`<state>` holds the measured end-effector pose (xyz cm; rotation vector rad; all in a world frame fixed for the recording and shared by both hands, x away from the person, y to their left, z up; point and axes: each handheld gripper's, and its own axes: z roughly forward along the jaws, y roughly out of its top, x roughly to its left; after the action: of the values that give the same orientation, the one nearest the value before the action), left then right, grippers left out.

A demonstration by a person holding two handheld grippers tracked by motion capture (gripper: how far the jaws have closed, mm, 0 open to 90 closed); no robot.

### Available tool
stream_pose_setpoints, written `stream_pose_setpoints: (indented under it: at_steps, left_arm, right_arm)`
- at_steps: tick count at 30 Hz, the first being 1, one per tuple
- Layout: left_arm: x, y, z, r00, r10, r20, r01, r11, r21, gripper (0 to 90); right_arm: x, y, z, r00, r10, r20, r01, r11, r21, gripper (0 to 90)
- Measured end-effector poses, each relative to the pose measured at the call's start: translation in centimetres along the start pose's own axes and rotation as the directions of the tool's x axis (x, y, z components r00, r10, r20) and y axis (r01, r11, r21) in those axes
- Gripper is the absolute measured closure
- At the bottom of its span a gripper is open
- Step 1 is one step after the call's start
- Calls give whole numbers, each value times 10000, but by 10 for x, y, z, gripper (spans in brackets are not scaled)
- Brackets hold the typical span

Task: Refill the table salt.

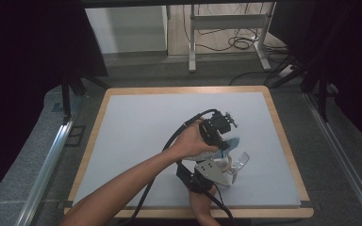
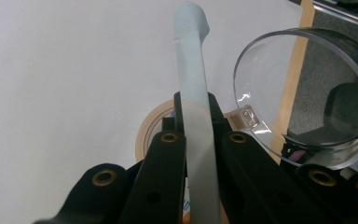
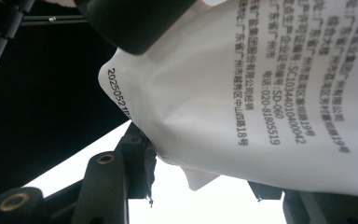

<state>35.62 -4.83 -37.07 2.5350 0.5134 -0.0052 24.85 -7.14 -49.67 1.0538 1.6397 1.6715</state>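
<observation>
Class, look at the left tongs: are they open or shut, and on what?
Shut. In the left gripper view both black jaws of the left tongs press flat against the pale blue pouch edge running up between them.

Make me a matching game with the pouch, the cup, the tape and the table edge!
Things:
1. pouch
2. cup
3. tape
4. table edge

What fits:
a. wooden
b. see-through
c. pinched between the left fingers
d. beige ring on the table

Pairs: 1-c, 2-b, 3-d, 4-a
</observation>
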Motion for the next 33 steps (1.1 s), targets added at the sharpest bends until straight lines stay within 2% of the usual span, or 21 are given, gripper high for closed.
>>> stream_pose_setpoints:
  at_steps: [11,33]
  left_arm:
    - [3,-5,-4,9999,-84,137,87,9998,-191,899]
    - [2,-6,-7,9993,-170,326,188,9983,-553,898]
  right_arm:
    - [-1,-9,-3,9997,-258,13,258,9991,335,497]
    - [-8,-15,-12,9992,-394,47,389,9966,730,480]
